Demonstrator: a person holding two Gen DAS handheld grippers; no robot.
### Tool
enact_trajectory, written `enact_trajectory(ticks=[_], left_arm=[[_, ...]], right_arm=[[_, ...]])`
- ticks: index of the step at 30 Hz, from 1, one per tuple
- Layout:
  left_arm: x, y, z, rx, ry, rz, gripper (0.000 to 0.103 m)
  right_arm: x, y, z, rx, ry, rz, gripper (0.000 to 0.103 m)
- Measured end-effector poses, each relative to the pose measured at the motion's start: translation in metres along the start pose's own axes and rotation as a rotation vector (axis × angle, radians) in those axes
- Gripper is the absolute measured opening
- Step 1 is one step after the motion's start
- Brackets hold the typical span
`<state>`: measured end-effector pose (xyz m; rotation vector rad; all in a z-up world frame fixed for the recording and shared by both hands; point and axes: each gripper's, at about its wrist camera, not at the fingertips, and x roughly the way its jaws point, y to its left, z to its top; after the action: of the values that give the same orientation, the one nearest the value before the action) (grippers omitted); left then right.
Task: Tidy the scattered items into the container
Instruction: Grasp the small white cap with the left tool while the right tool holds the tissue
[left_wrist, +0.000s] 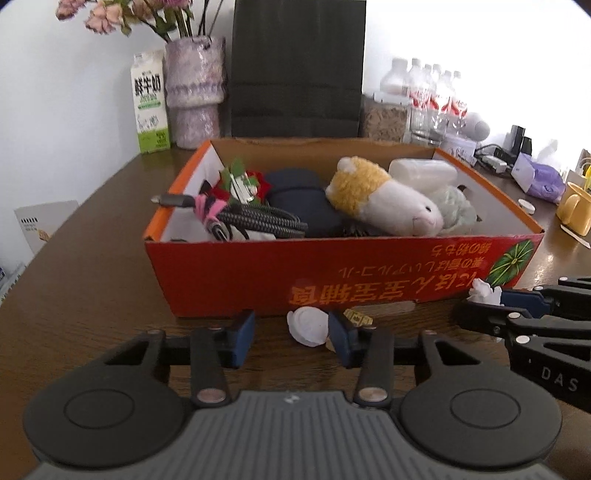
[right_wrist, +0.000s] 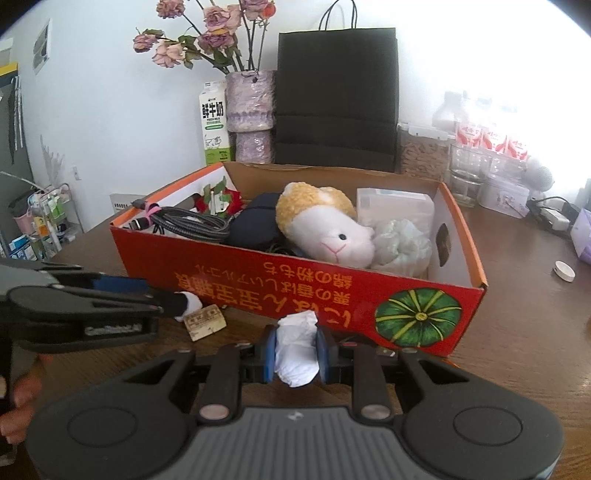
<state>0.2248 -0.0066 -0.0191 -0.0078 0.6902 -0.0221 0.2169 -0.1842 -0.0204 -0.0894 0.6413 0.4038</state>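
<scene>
A red cardboard box (left_wrist: 332, 266) (right_wrist: 258, 273) stands on the brown table and holds a plush toy (left_wrist: 384, 199) (right_wrist: 325, 225), cables (left_wrist: 258, 221), a dark pouch and a clear plastic case. My left gripper (left_wrist: 291, 332) is open around a white crumpled item (left_wrist: 308, 325) lying in front of the box, with a small tan label piece (right_wrist: 205, 319) beside it. My right gripper (right_wrist: 295, 350) is shut on a crumpled white tissue (right_wrist: 297, 347), just in front of the box; it also shows in the left wrist view (left_wrist: 484, 291).
Behind the box stand a black paper bag (right_wrist: 336, 103), a vase of flowers (right_wrist: 249, 110), a milk carton (right_wrist: 214, 122), a glass and water bottles (left_wrist: 432, 92). A yellow mug (left_wrist: 574, 206) and a white cap (right_wrist: 563, 271) lie to the right.
</scene>
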Motion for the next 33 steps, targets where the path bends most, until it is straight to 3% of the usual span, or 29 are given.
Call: enact_trajectory(ticks=[18, 22, 26, 31, 33], left_arm=[[0.011, 0.005, 0.003, 0.001, 0.021, -0.035, 0.042], [0.010, 0.008, 0.003, -0.006, 0.030, -0.022, 0.033], [0.012, 0.009, 0.003, -0.010, 0.047, -0.059, 0.033], [0.017, 0.004, 0.001, 0.006, 0.054, -0.046, 0.033], [0.016, 0.001, 0.000, 0.025, 0.049, -0.033, 0.027]], right_arm=[[0.016, 0.000, 0.001, 0.008, 0.020, 0.018, 0.021], [0.017, -0.001, 0.002, 0.016, 0.020, 0.015, 0.021], [0.019, 0.001, 0.003, 0.017, 0.020, 0.020, 0.021], [0.018, 0.001, 0.003, 0.017, 0.019, 0.020, 0.021], [0.018, 0.002, 0.003, 0.019, 0.022, 0.019, 0.021]])
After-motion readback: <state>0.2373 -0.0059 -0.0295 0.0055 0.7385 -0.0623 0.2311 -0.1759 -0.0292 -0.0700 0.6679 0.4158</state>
